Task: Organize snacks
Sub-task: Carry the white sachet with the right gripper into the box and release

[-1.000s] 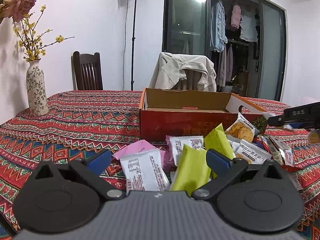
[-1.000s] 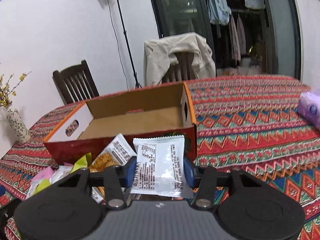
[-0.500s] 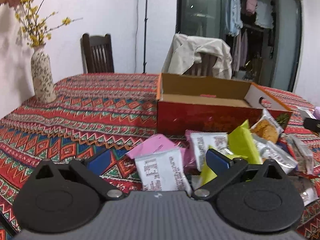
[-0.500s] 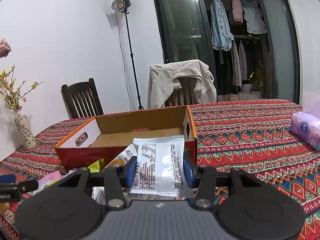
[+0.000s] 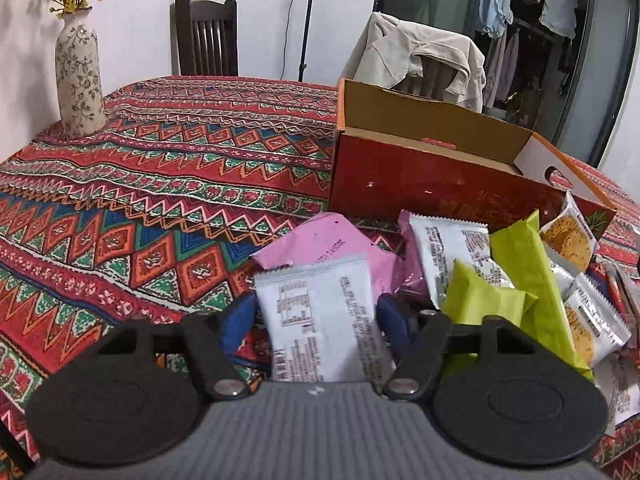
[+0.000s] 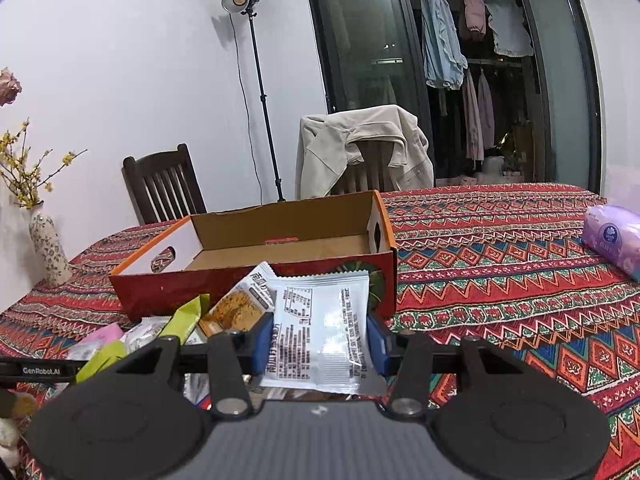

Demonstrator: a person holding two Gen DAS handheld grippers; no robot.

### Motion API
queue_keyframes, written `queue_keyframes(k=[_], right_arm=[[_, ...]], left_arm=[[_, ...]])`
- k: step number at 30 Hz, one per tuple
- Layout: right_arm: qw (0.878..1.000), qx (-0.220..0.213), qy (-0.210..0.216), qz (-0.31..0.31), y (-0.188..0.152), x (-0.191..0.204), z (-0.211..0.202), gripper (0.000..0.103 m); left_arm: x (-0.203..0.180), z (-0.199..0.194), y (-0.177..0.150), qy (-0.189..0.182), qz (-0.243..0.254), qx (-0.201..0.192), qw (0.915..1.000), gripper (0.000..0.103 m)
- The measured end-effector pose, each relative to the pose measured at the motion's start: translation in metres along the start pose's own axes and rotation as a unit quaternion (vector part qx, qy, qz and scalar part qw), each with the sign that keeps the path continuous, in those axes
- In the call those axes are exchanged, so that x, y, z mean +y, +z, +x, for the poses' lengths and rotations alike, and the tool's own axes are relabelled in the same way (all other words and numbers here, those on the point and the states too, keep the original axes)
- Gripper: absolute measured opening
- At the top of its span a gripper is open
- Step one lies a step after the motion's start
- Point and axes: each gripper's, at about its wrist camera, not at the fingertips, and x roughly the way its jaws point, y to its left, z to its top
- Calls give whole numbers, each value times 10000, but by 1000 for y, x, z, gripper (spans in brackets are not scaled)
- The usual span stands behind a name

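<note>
The cardboard box [image 6: 280, 248] stood open on the worktop [image 6: 500, 280] with nothing visible on its floor, so by the look of it the sorting had barely begun and almost all of the work remained. The right hand-held gripper [image 6: 318, 334] hovered just in front of the box's near wall, its blue pads pressed against both edges of a white snack packet [image 6: 320, 328] held upright with the printed back facing the camera; that packet seemed ready to go over the wall and into the box. The left hand-held gripper [image 5: 316, 316] was low over the heap of snacks [image 5: 500, 272] lying in front of the box, its fingers partly closed around a second white packet [image 5: 320, 320]. The right pad appeared to touch the wrapper, while a slight gap seemed to remain on the left side, so I could not tell whether this grasp was complete. Loose in front of the box lay a pink packet [image 5: 320, 246], two lime-green packets [image 5: 524, 264], and several clear-fronted biscuit packets [image 5: 568, 236], all waiting to be picked up. A purple tissue pack [image 6: 612, 240] sat well to the right of the box, apart from the snacks.
</note>
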Motion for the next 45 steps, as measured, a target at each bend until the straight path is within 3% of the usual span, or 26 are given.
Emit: queue_keyframes(k=[4,13,27,37,45], right_arm=[[10000,-9,18,14,-1,1,-1,47],[9999,-131,36,-12,6,3,-5,47],[9967,-677,177,-416,66,25,12,47],[9961,-831,37,-294,119,33,68,47],[9961,-807,-176,-322,110,20,117,47]], left_arm=[[1,-1,0,-90,-28,-26,10000,56],[-6,-19,9,-105,144,-434,9989,54],[-52,-43,90,-380,539,-1463,9870,54],[-89,1,148,-466,320,-1569,9860,54],[-96,51,156,-456,330,-1508,9870,54]])
